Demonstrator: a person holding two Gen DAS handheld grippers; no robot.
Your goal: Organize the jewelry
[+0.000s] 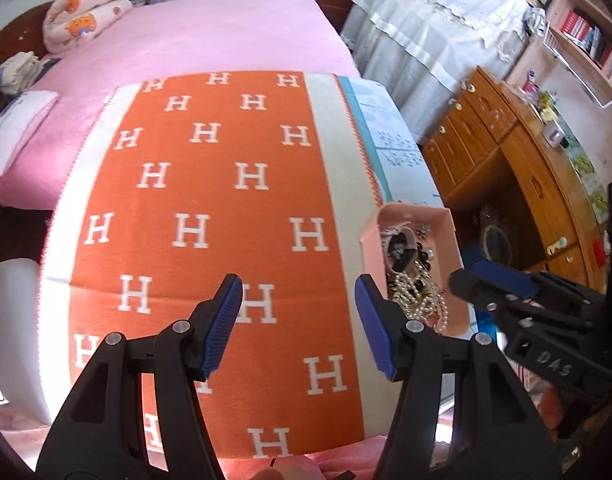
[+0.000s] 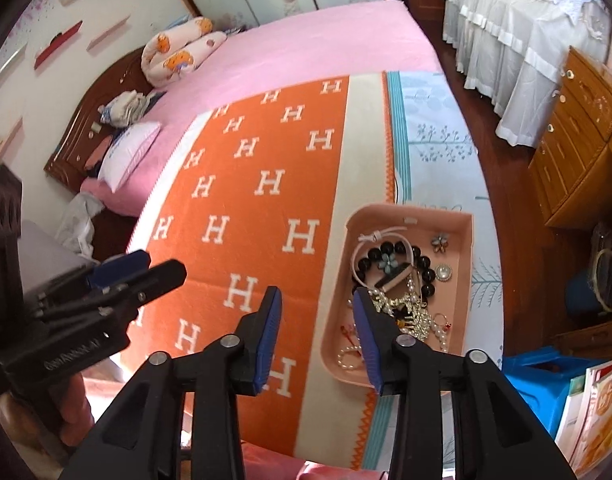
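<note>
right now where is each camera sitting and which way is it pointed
Left wrist: sits behind the open left gripper, looking forward and down over the orange blanket; the right gripper shows at right.
Right wrist: sits behind the open right gripper, pointed at the pink tray of jewelry; the left gripper intrudes at left.
Shared: blanket, tray, pink bed, wooden dresser.

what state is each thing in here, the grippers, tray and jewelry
left gripper: open, empty, over the orange blanket
right gripper: open, empty, at the tray's near left edge
pink tray: on the blanket's edge, holding jewelry
black bead bracelet: in the tray
pearl strands: tangled heap in the tray
</note>
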